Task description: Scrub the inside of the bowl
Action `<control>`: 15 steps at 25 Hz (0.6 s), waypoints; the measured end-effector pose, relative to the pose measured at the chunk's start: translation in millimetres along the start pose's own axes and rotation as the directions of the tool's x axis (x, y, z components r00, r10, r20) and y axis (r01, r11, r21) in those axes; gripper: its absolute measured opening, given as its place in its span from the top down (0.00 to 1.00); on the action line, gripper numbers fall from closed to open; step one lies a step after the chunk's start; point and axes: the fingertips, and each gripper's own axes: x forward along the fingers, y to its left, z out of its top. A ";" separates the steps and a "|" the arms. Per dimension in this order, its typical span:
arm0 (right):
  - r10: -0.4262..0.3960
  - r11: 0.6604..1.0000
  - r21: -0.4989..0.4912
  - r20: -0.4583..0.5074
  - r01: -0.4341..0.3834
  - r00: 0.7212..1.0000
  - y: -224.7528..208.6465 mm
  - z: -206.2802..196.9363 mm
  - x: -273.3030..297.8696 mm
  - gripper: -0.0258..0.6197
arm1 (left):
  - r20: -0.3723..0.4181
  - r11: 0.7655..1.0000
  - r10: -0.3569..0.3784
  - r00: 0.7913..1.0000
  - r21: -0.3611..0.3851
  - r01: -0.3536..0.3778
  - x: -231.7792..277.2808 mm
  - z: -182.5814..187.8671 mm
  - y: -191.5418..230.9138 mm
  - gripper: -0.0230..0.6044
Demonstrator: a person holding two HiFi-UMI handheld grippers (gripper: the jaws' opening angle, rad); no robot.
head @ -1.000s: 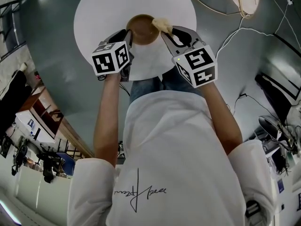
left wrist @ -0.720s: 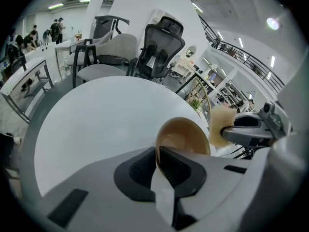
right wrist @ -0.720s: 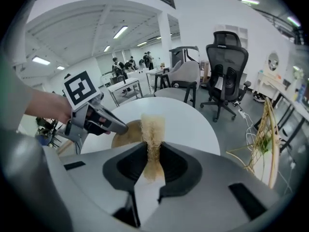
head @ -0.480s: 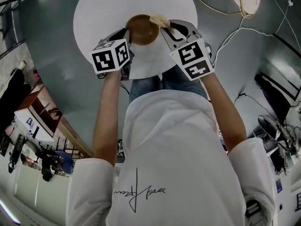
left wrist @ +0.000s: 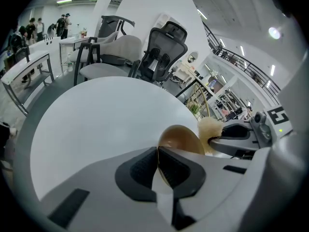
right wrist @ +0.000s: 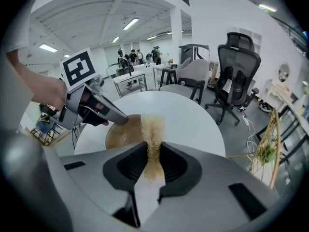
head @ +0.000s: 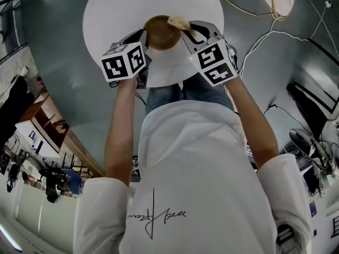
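While the left gripper (left wrist: 158, 153) keeps its fingers (left wrist: 137, 170) clenched on one side of the brown bowl's (left wrist: 179, 138) rim, the right gripper (right wrist: 152, 151) has its fingers (right wrist: 176, 166) grasping a tan scrubbing pad (right wrist: 152, 129). The pad's far end lies against the opposite side of the rim. Both grippers flank the bowl over the near part of the round white counter (head: 119, 9).
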 end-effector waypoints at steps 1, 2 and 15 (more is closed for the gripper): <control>0.000 1.000 0.001 -0.001 0.000 1.000 0.1 -0.9 -0.4 0.82 | 0.001 1.000 -0.002 1.000 -0.002 0.002 -0.4 -0.3 -0.1 0.94; -0.001 1.000 0.001 -0.002 0.001 1.000 0.0 -1.7 -0.7 0.82 | 0.002 1.000 -0.004 1.000 -0.005 0.004 -0.6 -0.4 -0.4 0.94; 0.005 1.000 0.019 -0.011 -0.004 1.000 6.7 -6.2 1.3 0.82 | 0.017 1.000 -0.011 1.000 -0.022 0.012 -1.3 -1.5 2.0 0.94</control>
